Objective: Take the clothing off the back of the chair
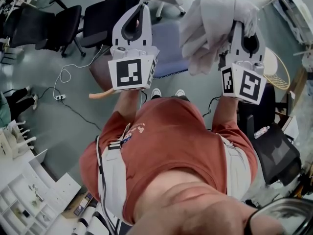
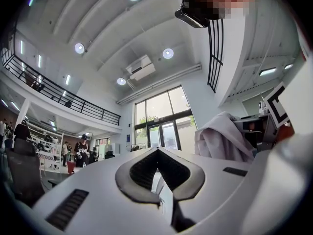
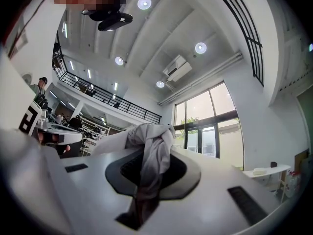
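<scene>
Right gripper [image 1: 243,32] is clamped hard on the clothing [image 1: 210,23]: its own view shows the pale fabric bunched and pinched between nearly closed jaws, a twisted tail running down through the gap toward the camera. Left gripper [image 1: 141,8] is up alongside with its jaws closed tip to tip and nothing between them. Here's the relation that matters: the garment sits at the right gripper's tips and billows off to that gripper's left, into the space between the two tools. From the left gripper it therefore lies off to the right, near but not touching, and the left gripper view confirms it, with the draped cloth right of the jaws. The bundle's long run goes from the pinch point out and downward, loose folds hanging below the grip. In the head view it hangs over the blue-seated chair [image 1: 168,58], and no fold can be seen catching on it, so it looks lifted free. Right hand owns the load. If a second hold is wanted, the left gripper would have to open and swing rightward into the hanging folds.
</scene>
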Tool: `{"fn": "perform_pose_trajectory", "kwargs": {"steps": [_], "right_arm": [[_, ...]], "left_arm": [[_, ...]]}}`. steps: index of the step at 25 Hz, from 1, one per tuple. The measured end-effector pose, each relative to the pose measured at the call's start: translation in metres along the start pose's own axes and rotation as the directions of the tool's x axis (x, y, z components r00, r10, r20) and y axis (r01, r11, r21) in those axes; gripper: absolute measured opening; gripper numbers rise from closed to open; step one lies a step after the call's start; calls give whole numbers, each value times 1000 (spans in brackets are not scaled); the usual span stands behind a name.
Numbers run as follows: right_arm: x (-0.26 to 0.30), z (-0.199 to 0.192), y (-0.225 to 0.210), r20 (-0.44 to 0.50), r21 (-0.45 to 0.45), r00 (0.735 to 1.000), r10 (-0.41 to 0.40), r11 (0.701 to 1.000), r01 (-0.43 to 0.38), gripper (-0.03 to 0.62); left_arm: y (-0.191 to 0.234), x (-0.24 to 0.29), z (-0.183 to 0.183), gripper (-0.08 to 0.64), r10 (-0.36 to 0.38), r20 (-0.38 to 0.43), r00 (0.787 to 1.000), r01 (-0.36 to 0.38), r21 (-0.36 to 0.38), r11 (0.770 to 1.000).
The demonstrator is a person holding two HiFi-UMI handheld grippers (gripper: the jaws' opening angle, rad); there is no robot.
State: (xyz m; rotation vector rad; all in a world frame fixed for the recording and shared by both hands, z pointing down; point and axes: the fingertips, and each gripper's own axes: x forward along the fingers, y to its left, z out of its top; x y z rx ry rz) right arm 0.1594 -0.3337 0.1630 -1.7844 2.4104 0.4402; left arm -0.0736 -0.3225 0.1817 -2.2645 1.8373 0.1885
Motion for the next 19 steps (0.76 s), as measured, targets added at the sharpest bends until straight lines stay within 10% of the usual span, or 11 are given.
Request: {"fn": "perform_pose_trajectory", "kwargs": {"steps": [19], "right_arm": [[4,1,-2,-42,9,999,19,1000,-18,52]], "left_arm": [[-3,6,14,14,-8,-9,1000,8,0,1000]]}}
